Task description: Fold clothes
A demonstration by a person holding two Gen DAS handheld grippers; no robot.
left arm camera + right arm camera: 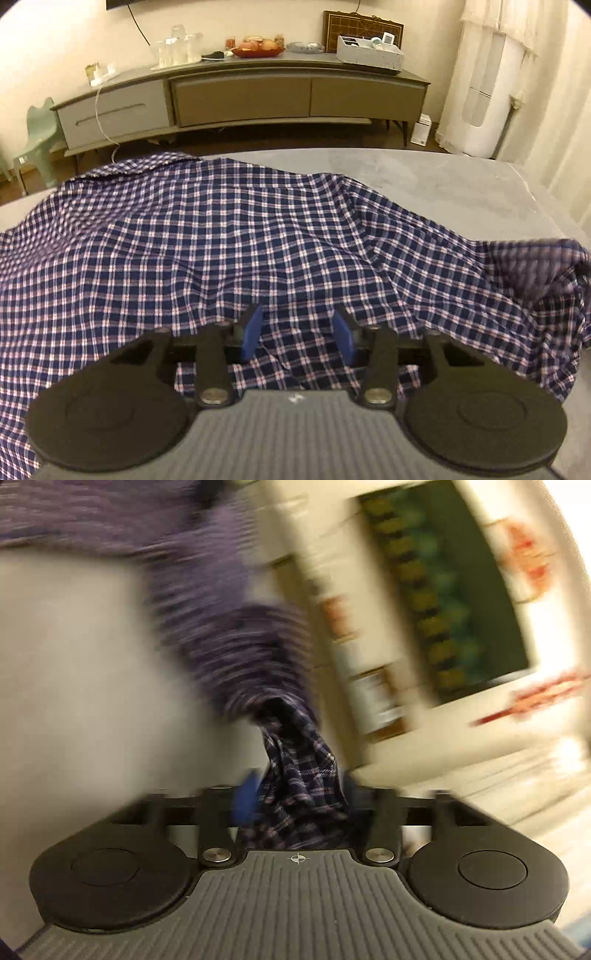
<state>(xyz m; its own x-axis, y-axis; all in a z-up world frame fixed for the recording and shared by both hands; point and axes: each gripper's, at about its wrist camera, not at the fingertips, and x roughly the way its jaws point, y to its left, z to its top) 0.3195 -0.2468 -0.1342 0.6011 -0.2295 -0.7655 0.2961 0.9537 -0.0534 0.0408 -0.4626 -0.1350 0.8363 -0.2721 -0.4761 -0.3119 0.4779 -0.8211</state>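
Right wrist view smears heavily: we cannot make out the wall hangings [443, 590] at two o'clock. Checked shirt [221, 240] runs off the left wrist frame at nine o'clock.

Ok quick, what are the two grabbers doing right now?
Left gripper: open, above the checked shirt, gripping nothing.
Right gripper: a bunch of the shirt sits between its blue pads; too blurry to tell if they pinch it.
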